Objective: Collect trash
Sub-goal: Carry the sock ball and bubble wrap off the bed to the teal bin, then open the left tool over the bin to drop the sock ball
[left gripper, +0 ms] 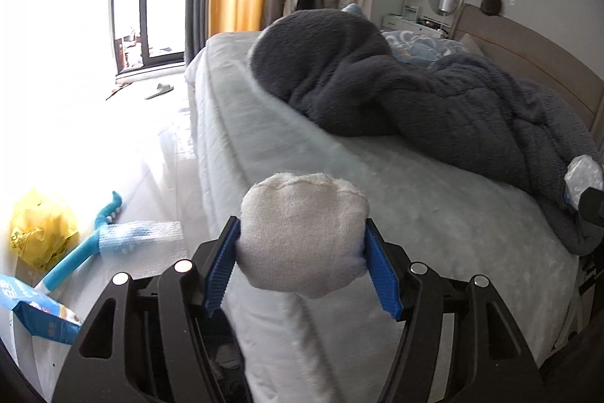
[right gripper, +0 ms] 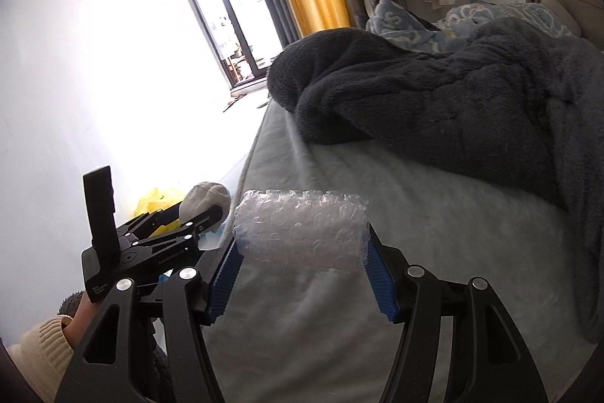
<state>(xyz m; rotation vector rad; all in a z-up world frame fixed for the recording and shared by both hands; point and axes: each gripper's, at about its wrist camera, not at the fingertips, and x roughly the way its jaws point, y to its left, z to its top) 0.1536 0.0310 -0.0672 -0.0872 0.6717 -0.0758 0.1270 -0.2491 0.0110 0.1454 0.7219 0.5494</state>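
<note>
While hovering over the bed [left gripper: 434,199], pinching a white cloth wad [left gripper: 302,237] in the left tongs [left gripper: 302,248] and a bubble-wrap roll [right gripper: 302,229] in the right tongs [right gripper: 302,248]. Judging pickup as done for both, with disposal remaining. Possibly heading toward the yellow bag [left gripper: 41,225] on the floor beside a blue brush [left gripper: 94,240] and a blue package [left gripper: 37,308], both lying uncollected.
</note>
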